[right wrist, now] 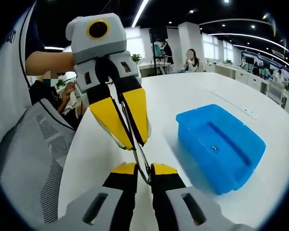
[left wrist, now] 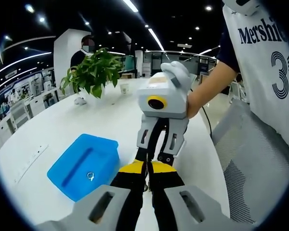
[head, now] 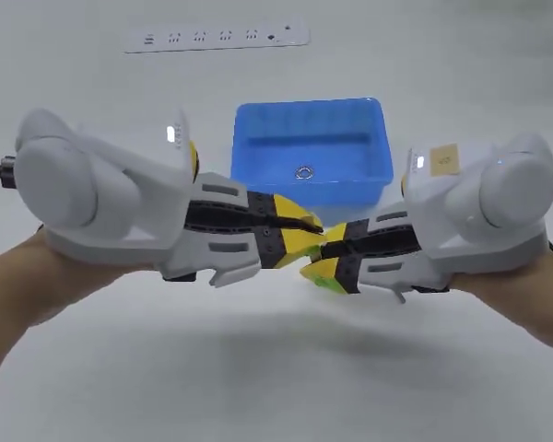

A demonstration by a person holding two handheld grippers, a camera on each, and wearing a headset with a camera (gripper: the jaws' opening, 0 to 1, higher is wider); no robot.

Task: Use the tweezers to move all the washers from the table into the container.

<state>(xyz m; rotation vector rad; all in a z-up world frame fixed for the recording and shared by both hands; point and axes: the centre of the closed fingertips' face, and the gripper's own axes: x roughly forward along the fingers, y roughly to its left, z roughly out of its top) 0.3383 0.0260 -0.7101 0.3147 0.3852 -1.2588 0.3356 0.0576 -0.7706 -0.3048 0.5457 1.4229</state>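
White jersey (left wrist: 265,72): "Mershi", "3"

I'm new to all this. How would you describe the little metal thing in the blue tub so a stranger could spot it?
Start at the white table and find the blue container in front of the white power strip. On its floor, near the front wall, lies the washer: a small silvery ring, alone against plain blue.

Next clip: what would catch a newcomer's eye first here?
The two grippers meet tip to tip at centre, left gripper and right gripper both pinching thin tweezers between them. Just behind sits a bright blue container holding one washer.
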